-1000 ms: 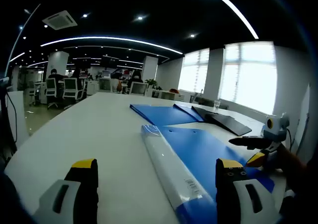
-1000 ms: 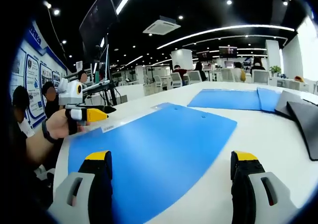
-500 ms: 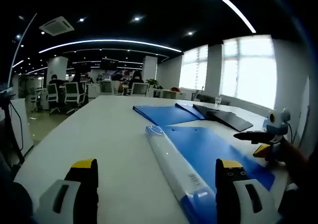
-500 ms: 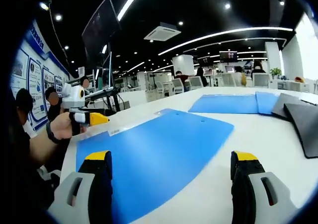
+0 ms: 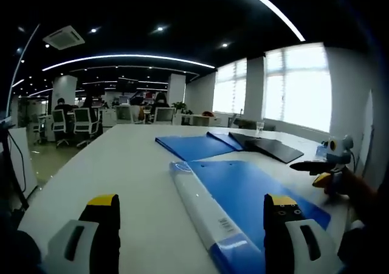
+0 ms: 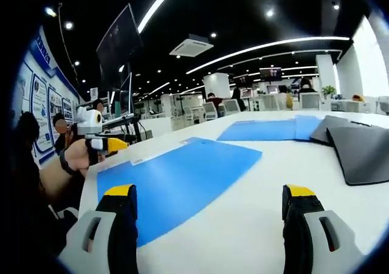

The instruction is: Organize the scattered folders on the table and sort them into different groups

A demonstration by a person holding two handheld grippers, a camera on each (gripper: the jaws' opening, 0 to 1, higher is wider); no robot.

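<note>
Both tools, left [image 5: 189,225] and right [image 6: 209,222], gape empty above the near blue folder [image 6: 176,180].

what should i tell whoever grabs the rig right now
Left gripper: jaws open, empty, hovering over the near blue folder.
Right gripper: jaws open, empty, above the white table beside that same folder.
Things: near blue folder lies flat at the table's close end; more blue folders lie further along, black folders next to them.
Done: blue and black look partly grouped at the far end.
Left: the near blue folder is not yet picked up; it probably goes with the other blue ones.
</note>
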